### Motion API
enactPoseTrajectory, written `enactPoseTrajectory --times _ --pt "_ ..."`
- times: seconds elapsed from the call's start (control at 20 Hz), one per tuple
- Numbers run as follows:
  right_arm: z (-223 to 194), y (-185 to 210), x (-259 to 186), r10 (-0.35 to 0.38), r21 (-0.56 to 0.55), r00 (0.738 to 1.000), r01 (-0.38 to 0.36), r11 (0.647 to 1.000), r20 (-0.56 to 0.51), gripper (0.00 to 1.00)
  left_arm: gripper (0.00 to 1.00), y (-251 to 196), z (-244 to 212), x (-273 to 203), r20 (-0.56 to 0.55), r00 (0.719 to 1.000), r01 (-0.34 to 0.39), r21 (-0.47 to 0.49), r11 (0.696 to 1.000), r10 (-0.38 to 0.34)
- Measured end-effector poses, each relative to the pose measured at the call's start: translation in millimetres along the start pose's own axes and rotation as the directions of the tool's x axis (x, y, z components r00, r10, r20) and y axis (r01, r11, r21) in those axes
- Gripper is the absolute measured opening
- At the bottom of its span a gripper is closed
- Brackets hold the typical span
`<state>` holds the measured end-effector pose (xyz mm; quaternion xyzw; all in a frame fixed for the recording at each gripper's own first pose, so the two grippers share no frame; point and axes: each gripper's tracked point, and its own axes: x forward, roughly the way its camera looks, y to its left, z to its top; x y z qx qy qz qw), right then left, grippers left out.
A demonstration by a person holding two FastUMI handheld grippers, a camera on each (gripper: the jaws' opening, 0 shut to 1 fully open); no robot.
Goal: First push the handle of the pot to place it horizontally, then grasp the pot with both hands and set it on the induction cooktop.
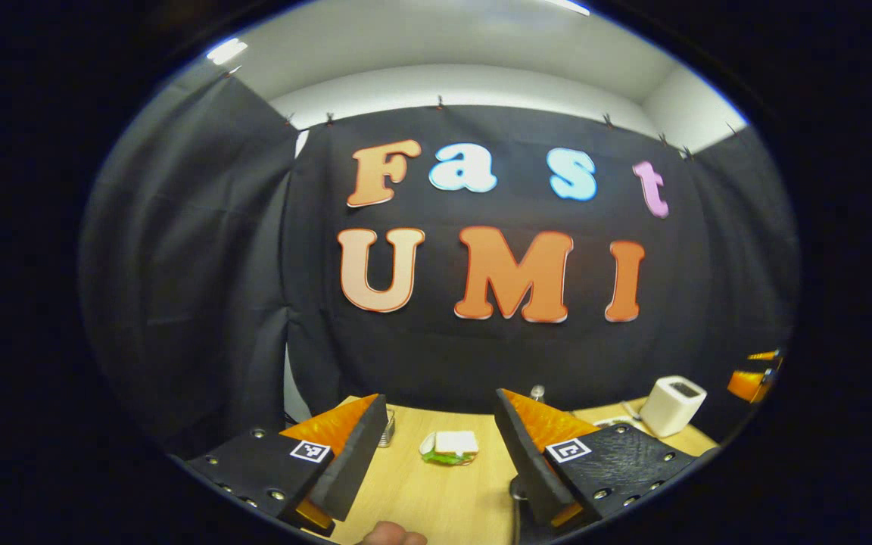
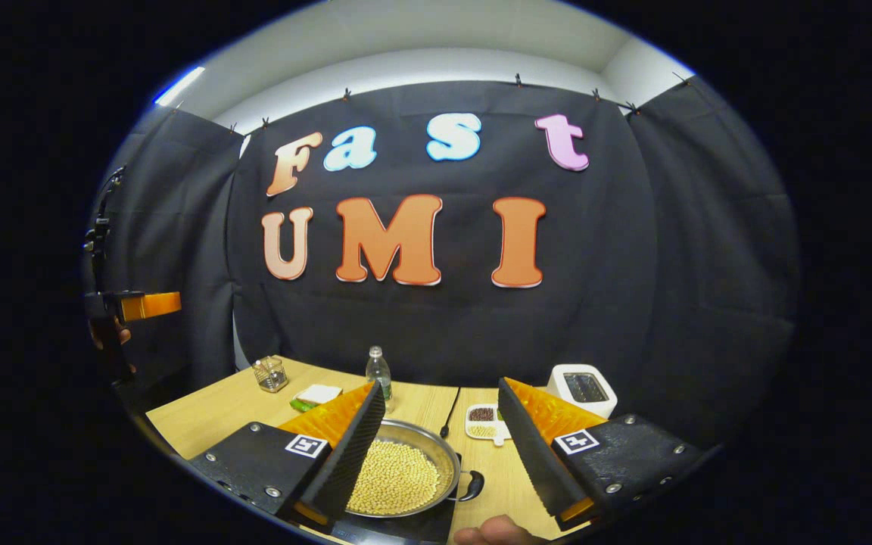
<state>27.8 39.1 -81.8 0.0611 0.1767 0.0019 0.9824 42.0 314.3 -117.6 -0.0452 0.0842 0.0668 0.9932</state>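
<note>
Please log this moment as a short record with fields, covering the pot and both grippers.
pot: metal pot holding yellowish beans, resting on a dark slab
handle: side loop handle at its right rim
left gripper: jaws open, above the wooden table
right gripper: jaws open, above the pot
nearby: bottle, white box, sandwich

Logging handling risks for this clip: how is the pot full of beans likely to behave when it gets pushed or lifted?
The pot is heaped with beans, so it probably feels heavy for its size. It looks shallow and open, so tilting it would likely spill beans. The small side handle gives little to hold, so it may slip or turn if pushed there.
</note>
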Motion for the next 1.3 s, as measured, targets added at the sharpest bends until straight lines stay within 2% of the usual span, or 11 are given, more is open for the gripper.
enactPoseTrajectory --times 0.05,0.2,0.35,0.4,0.45,0.65,0.75,0.9,0.95,1.05,1.3 --pt "13.5 -1.5 -6.3 -0.002 -0.009 1.000 0.002 1.000 0.029 0.93 0.85 11.5 15.1 -5.0 0.029 1.000 -0.009 -0.016 1.000 0.009" --pt "53.3 -10.7 -27.5 -0.018 -0.042 0.995 0.022 0.999 0.103 0.94 0.87 46.5 52.6 -23.6 0.089 0.993 -0.074 -0.006 0.997 0.074" --pt "91.5 -12.6 -48.9 -0.003 -0.041 0.985 0.011 0.999 0.175 0.93 0.86 53.3 86.8 -40.3 0.158 0.983 -0.098 0.003 0.995 0.096" --pt "103.2 -12.7 -56.4 0.009 -0.044 0.981 -0.001 0.999 0.195 0.98 0.86 56.7 98.8 -48.7 0.188 0.976 -0.110 0.013 0.994 0.106" --pt "112.2 -13.4 -63.1 0.021 -0.051 0.977 -0.010 0.999 0.210 0.93 0.86 56.9 114.2 -56.2 0.225 0.968 -0.117 0.019 0.993 0.109" --pt "142.0 -24.9 -82.6 -0.002 -0.064 0.962 0.021 0.998 0.273 0.93 0.85 45.2 157.1 -92.4 0.345 0.933 -0.134 0.063 0.989 0.104" --pt "152.5 -21.7 -93.6 0.005 -0.065 0.952 0.016 0.998 0.305 0.89 0.85 33.8 168.3 -105.7 0.379 0.921 -0.135 0.100 0.986 0.088" --pt "167.0 -22.6 -104.4 0.018 -0.092 0.935 0.015 0.996 0.354 0.97 0.85 21.3 181.2 -118.7 0.410 0.909 -0.151 0.154 0.977 0.076" --pt "170.7 -26.6 -102.8 0.007 -0.100 0.930 0.032 0.994 0.367 0.93 0.85 20.9 183.1 -124.3 0.422 0.904 -0.157 0.168 0.973 0.073" --pt "173.8 -36.5 -106.7 -0.018 -0.102 0.926 0.060 0.993 0.377 0.97 0.85 18.5 183.0 -126.0 0.427 0.902 -0.161 0.188 0.969 0.067" --pt "179.0 -36.1 -122.8 -0.034 -0.084 0.916 0.074 0.994 0.399 0.97 0.85 24.7 185.2 -126.2 0.440 0.891 -0.215 0.190 0.958 0.112"
